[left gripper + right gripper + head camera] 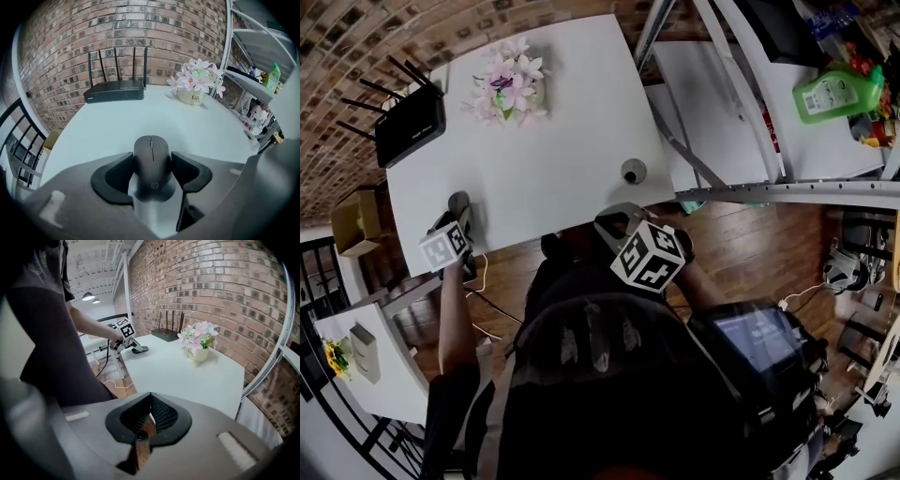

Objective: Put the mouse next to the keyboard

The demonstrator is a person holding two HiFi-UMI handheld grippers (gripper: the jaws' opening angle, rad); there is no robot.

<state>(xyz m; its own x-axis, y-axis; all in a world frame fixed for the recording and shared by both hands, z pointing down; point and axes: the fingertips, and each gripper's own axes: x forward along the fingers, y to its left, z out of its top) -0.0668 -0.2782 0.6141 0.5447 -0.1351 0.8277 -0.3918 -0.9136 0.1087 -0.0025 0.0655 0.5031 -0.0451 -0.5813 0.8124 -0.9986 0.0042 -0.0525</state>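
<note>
Mouse (151,154): black, gripped by its two sides between the jaws of the left gripper (151,174), nose pointing away from the camera. It is at the edge of the white table (117,126), nearer the person than the flower pot (193,91) and to its left; contact with the tabletop cannot be told. Router (115,90) left of the flower pot, by the brick wall. Right gripper (146,420): jaws together, nothing between them, held off the table over the wood floor, well apart from the flower pot
</note>
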